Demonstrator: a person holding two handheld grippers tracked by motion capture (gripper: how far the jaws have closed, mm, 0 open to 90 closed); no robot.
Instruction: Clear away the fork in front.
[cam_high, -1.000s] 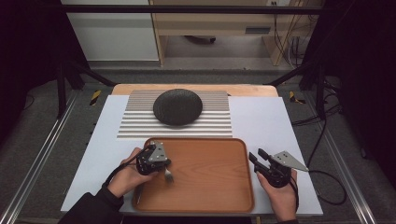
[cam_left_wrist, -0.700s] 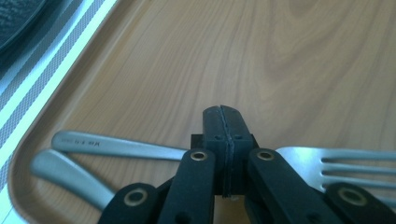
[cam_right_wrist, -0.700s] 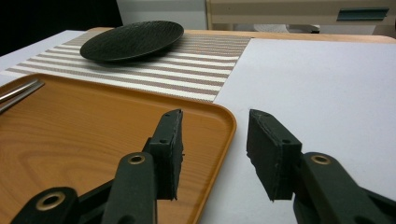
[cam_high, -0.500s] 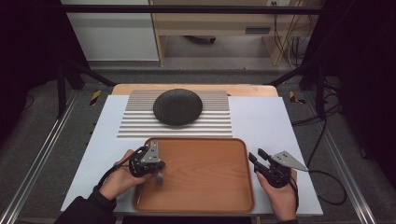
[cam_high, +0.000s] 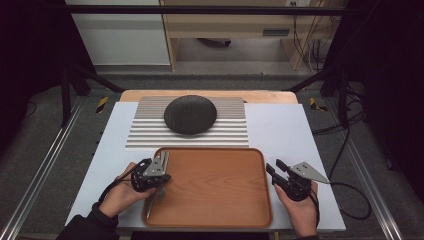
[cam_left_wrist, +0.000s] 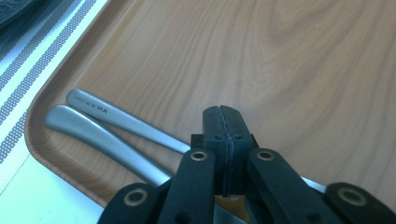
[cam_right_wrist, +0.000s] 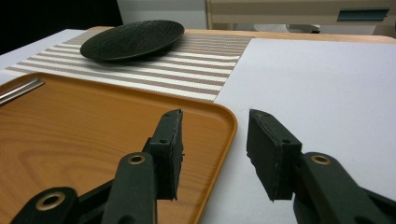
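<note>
Cutlery handles (cam_left_wrist: 107, 123), two metal ones, lie at the left edge of the wooden tray (cam_high: 215, 185). Left gripper (cam_left_wrist: 223, 135) above them has its fingers pressed together, empty. Right gripper (cam_right_wrist: 215, 149), lower right of the frame, waits parted, seemingly idle.

Table (cam_high: 280, 130) evenly lit from above, room around it dark, near black at both sides. Soft short shadows under the dark plate (cam_high: 190, 114). Mild sheen on wooden tray (cam_left_wrist: 289, 60). High view soft, low detail; gripper views sharper, near jaws slightly blurred
</note>
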